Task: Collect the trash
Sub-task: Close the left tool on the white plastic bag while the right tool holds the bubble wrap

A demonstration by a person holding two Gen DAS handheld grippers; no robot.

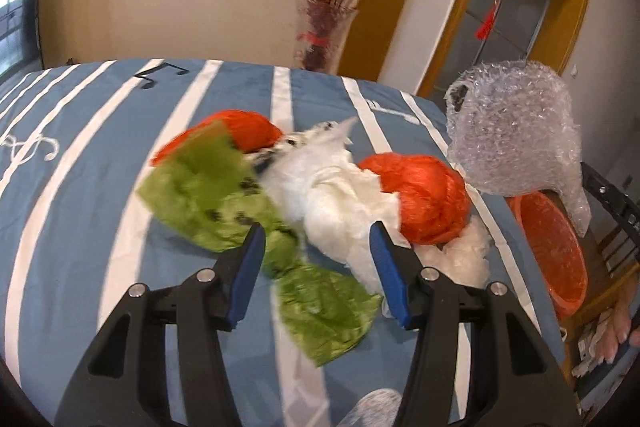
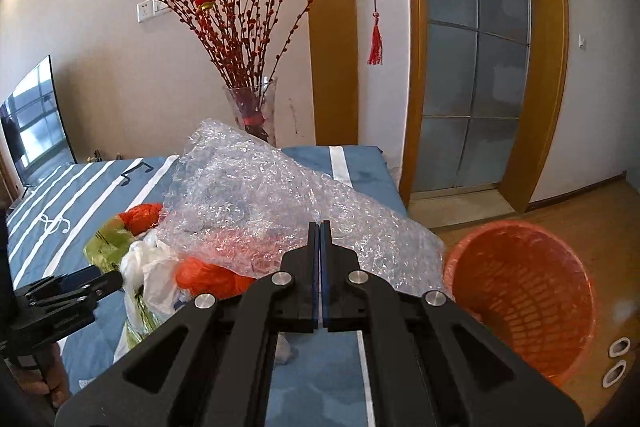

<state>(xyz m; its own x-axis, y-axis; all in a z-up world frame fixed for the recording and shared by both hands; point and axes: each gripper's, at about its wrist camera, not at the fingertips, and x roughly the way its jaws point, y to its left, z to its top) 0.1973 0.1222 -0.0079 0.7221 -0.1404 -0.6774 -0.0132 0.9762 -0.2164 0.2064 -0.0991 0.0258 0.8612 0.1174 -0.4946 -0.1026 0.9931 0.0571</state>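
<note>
Our right gripper (image 2: 320, 227), jaws shut, seems to pinch the bubble wrap (image 2: 256, 195) beside the bin (image 2: 520, 291). Our left gripper (image 1: 316, 247) hangs half open, empty, over bags (image 1: 336, 203) on the bed (image 1: 80, 187).

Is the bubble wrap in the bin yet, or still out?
Out. The bubble wrap hangs from the shut right gripper above the table edge, beside the orange bin, not inside it.

On the bed: two orange bags (image 1: 424, 203), one green bag (image 1: 208, 203), one white bag (image 1: 332, 211), one bubble-wrap sheet (image 1: 516, 131); one orange basket (image 2: 528, 291).
</note>
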